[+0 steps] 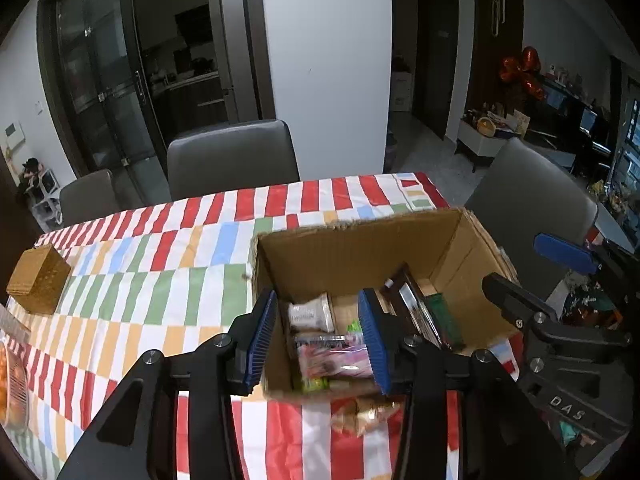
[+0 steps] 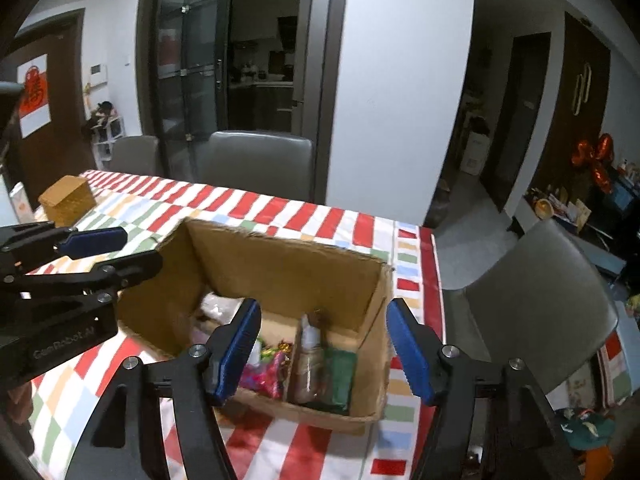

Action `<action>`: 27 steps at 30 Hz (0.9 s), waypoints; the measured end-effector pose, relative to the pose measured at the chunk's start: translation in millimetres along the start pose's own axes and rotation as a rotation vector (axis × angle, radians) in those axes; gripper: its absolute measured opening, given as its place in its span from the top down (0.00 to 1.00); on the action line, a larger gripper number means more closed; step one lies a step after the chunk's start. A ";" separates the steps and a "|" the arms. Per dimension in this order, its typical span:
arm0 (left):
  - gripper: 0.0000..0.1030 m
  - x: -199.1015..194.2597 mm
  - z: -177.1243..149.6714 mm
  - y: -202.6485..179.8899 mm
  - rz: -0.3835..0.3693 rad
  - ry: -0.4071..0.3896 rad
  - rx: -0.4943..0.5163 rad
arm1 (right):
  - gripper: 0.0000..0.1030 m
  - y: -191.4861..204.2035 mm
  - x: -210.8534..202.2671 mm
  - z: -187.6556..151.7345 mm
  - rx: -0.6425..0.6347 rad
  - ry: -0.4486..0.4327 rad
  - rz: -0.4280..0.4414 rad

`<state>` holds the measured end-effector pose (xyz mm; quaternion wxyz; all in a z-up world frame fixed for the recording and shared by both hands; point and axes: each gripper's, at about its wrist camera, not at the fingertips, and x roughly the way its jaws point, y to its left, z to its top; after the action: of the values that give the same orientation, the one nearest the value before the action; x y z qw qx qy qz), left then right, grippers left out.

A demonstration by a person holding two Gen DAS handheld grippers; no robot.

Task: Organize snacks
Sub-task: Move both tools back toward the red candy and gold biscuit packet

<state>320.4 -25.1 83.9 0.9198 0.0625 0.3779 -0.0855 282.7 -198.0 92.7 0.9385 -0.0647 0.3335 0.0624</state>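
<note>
Left of the box (image 1: pixel 356 248), a wicker block (image 1: pixel 38 280) sits on the cloth (image 1: pixel 168 264). Left gripper (image 1: pixel 320 338), marked "GenRobot.AI", hovers over the box's near edge, fingers spread, empty. Snacks (image 2: pixel 276 368) lie inside. Right gripper (image 2: pixel 324 352), marked "DAS", spread, empty, above them.

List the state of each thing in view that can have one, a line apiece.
Cardboard box: open at the top, upright on the striped table, snacks inside.
Small bottle: lying on its side in the box.
Brown bottle: upright in the box, beside a divider.
Woven box: lid closed.
Left hand-held gripper: open, empty.
Right hand-held gripper: open, empty.
</note>
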 end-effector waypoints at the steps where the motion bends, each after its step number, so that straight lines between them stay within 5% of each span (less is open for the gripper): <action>1: 0.58 -3.4 -2.8 0.3 0.002 -0.003 0.002 | 0.36 1.3 -3.6 -2.4 -0.004 -0.004 0.005; 12: 0.57 -62.0 -65.9 -0.7 -0.004 -0.026 0.028 | 0.36 24.4 -58.5 -42.1 -0.041 -0.066 0.101; 27: 0.52 -90.5 -148.2 16.0 0.032 0.006 -0.017 | 0.36 69.3 -78.6 -96.0 -0.117 -0.002 0.252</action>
<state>158.9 27.1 43.9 0.9204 0.0610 0.3803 -0.0673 151.8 -151.3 63.1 0.9182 -0.0768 0.3340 0.1989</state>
